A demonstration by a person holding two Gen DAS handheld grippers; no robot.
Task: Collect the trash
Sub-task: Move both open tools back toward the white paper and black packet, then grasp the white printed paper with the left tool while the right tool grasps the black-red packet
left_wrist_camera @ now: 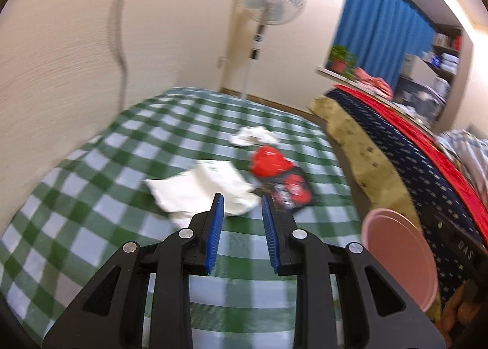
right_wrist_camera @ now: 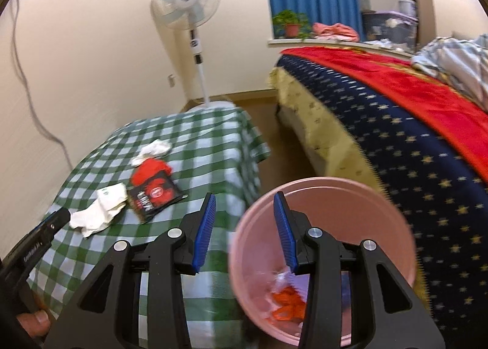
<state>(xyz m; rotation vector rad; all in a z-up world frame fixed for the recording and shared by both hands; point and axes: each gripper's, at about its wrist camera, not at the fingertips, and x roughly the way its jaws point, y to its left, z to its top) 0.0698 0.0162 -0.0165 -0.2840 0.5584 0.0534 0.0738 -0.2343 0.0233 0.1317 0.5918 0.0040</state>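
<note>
Left wrist view: left gripper [left_wrist_camera: 242, 207] seen part open, nothing between the pads, white paper [left_wrist_camera: 201, 188] just beyond the tips at frame centre.
Trash left: red wrapper [left_wrist_camera: 279, 179] and crumpled tissue [left_wrist_camera: 254, 136] on the checked tablecloth [left_wrist_camera: 91, 196].
Right gripper [right_wrist_camera: 244, 208]: gripped on the near rim of the pink bin [right_wrist_camera: 323, 257], lower right.
Advice: paper to be pinched at a raised fold; bin to be kept level, close alongside.

Both wrist views look down, close, along their fingers — sharing the checked table [left_wrist_camera: 91, 196] [right_wrist_camera: 213, 141].
</note>
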